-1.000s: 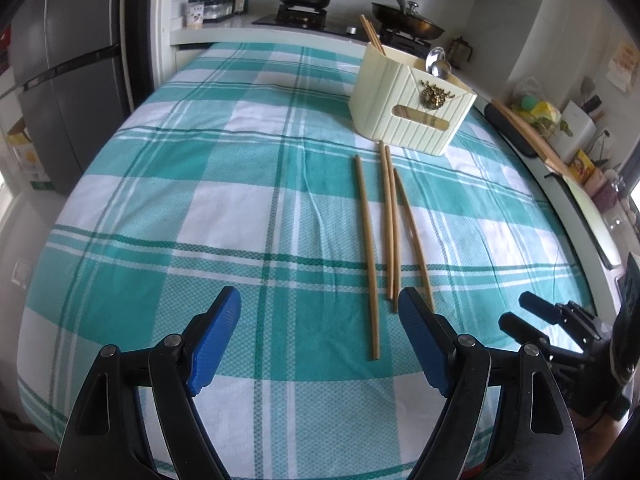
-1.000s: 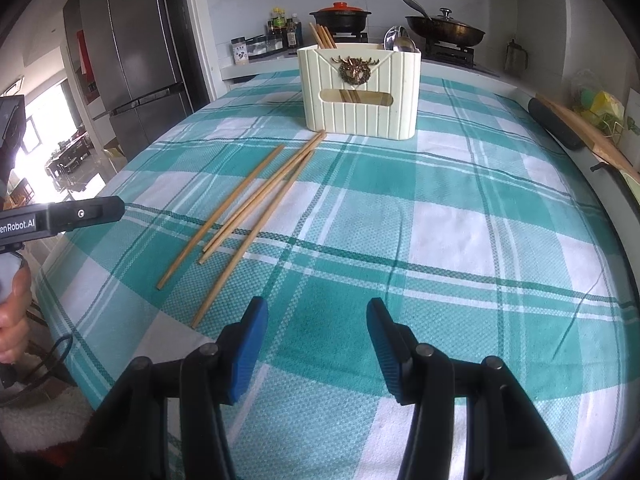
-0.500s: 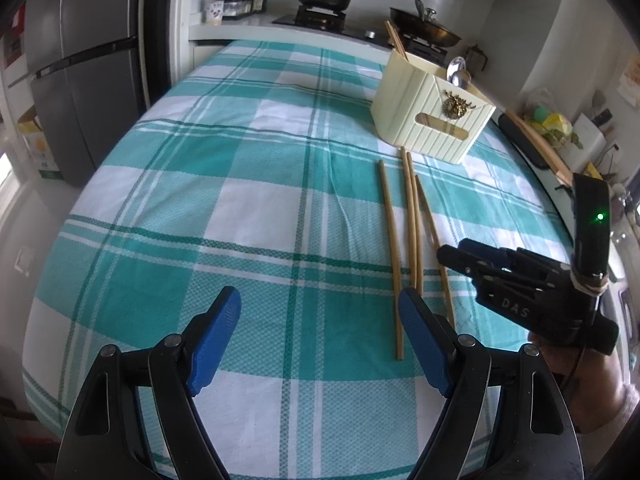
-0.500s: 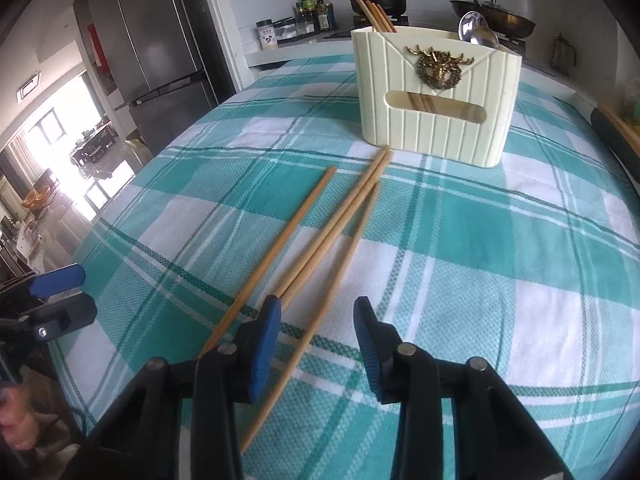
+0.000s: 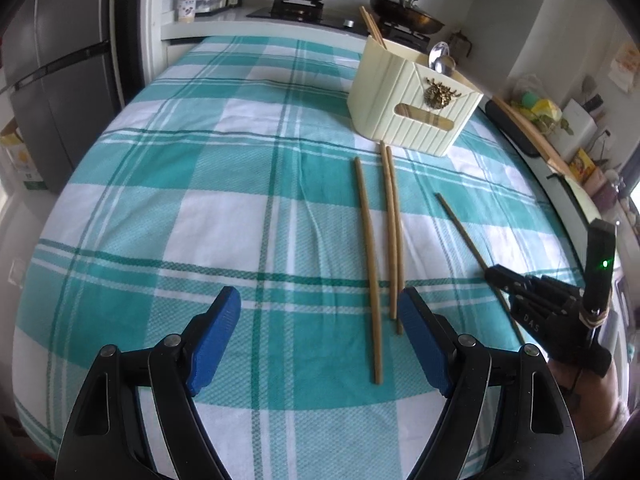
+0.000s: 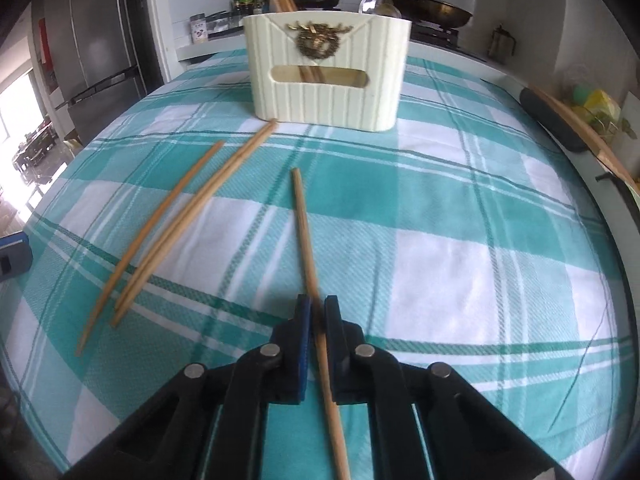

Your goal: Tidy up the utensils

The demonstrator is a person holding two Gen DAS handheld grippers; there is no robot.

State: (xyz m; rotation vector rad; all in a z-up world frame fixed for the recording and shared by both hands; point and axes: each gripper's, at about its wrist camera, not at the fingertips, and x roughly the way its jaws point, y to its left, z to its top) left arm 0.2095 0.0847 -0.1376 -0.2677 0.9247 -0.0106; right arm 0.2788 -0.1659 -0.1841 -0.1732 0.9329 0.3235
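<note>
Wooden, thin and long, one chopstick is now clamped between the blue pads of the right gripper, where a moment ago the same gripper was only lowering over the group with its jaws apart; this chopstick has also left the other ones, and its far tip points forward from the claw toward the cream utensil holder, with some cloth between them; the rear end passes back under the claw. Whether the far tip rests on the cloth or is just above it, I cannot tell.

Three chopsticks lie on the checked tablecloth, ahead and to the left of the right claw, two of them touching along their length; the holder already has chopsticks and a spoon inside.

In the left wrist view, the left gripper hovers wide open and holds nothing; the single chopstick of those three lies between its pads and beyond.

My judgement: the pickup is done, and next comes the carry to the holder; three more wait.
</note>
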